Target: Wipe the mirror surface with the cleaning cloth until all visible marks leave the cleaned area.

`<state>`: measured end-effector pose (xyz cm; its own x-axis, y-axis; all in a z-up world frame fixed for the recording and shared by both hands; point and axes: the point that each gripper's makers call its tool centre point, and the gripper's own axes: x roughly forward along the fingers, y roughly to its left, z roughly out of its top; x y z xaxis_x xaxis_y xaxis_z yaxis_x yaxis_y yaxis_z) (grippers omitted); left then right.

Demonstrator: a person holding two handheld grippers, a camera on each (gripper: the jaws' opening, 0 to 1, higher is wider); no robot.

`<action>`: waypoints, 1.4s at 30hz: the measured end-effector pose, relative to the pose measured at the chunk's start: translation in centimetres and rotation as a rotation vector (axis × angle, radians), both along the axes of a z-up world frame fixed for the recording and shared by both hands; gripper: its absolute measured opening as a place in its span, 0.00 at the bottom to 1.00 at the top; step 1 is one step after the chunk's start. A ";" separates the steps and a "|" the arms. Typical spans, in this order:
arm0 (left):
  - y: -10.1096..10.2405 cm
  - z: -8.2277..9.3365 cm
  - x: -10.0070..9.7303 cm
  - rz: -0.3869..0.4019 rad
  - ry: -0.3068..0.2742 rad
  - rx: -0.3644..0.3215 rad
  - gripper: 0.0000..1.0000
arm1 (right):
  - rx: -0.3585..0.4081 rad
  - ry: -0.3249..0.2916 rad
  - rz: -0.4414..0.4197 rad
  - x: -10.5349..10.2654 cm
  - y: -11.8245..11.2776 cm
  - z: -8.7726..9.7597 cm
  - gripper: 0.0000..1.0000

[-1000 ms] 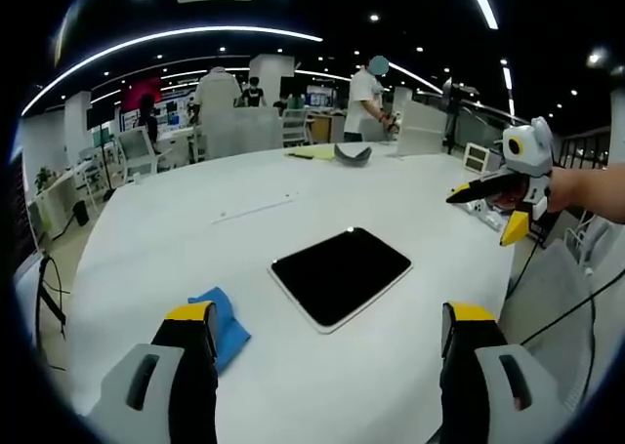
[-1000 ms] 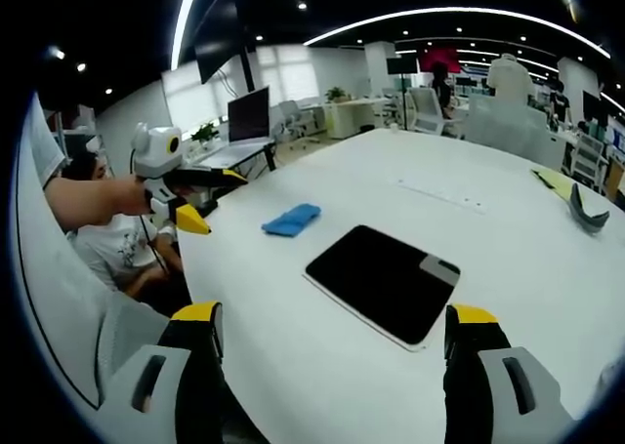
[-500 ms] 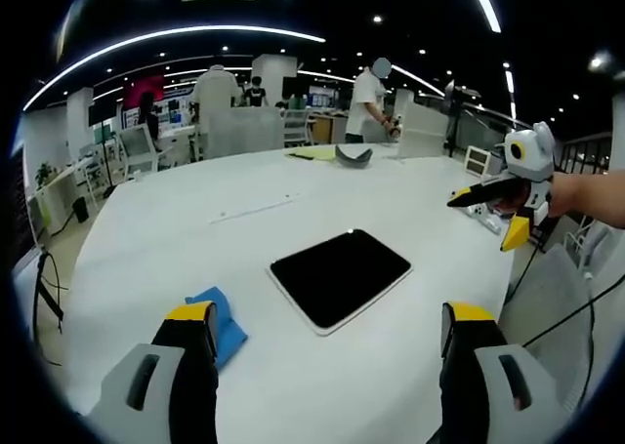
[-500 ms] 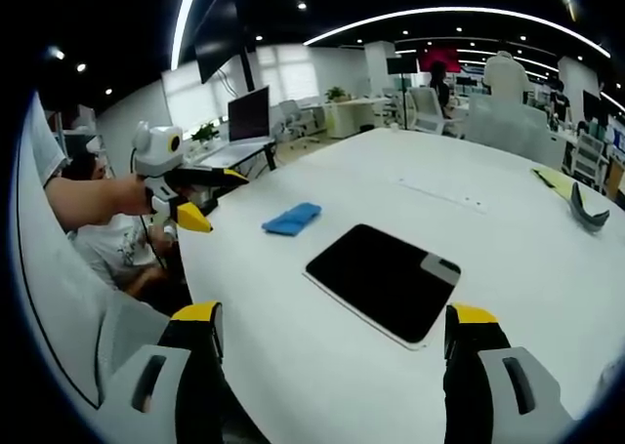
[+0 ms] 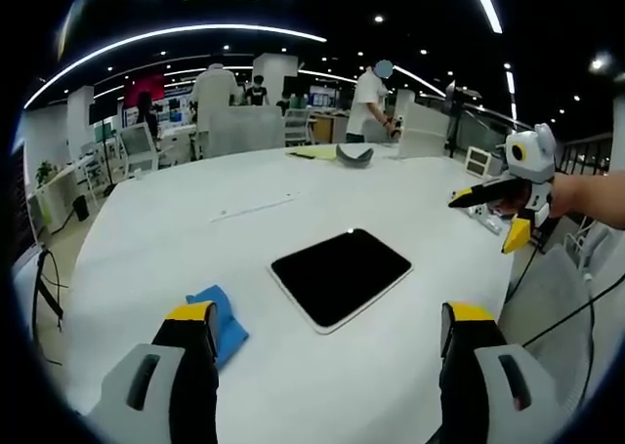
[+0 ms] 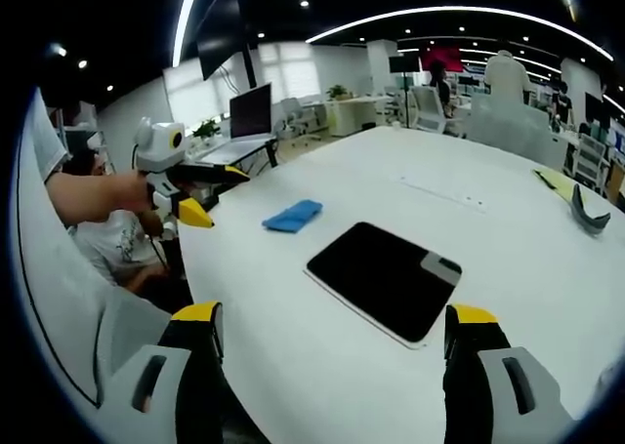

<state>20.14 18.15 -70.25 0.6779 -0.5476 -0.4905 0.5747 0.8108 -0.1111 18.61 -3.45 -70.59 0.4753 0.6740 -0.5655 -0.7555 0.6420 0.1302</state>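
On the white table [image 5: 146,239], both our grippers hang open and empty, nothing wiped yet.
Mirror [image 5: 340,275] lies flat mid-table, cloth [image 5: 223,319] apart beside our left gripper [image 5: 327,342]; right gripper [image 6: 332,342] hovers. We risk sliding the unheld mirror while wiping.

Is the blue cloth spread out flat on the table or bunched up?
Bunched. The blue cloth lies in a loose folded heap with raised creases on the white table, apart from the mirror, with neither gripper touching it.
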 end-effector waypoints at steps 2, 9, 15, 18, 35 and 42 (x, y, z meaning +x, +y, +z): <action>0.0 0.0 0.0 -0.002 0.000 0.004 0.95 | -0.001 -0.001 -0.002 0.0 0.0 0.0 0.94; -0.1 0.0 0.0 -0.011 -0.003 0.006 0.95 | -0.016 0.001 0.000 -0.1 -0.2 0.1 0.94; -0.3 -0.3 -0.1 -0.024 0.002 0.016 0.95 | -0.017 -0.003 -0.003 -0.1 -0.3 0.3 0.93; -0.3 0.1 0.0 -0.026 -0.004 0.017 0.95 | -0.020 -0.007 -0.002 -0.1 -0.3 0.4 0.93; -0.5 0.1 0.2 -0.035 -0.006 0.028 0.95 | -0.009 -0.010 -0.002 0.1 0.0 0.5 0.93; -0.3 0.0 0.1 -0.033 -0.002 0.033 0.95 | -0.009 -0.006 0.004 0.1 0.2 0.4 0.93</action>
<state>20.25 17.82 -70.28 0.6605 -0.5536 -0.5073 0.6015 0.7945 -0.0839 18.66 -3.21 -70.23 0.4757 0.6710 -0.5688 -0.7589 0.6400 0.1203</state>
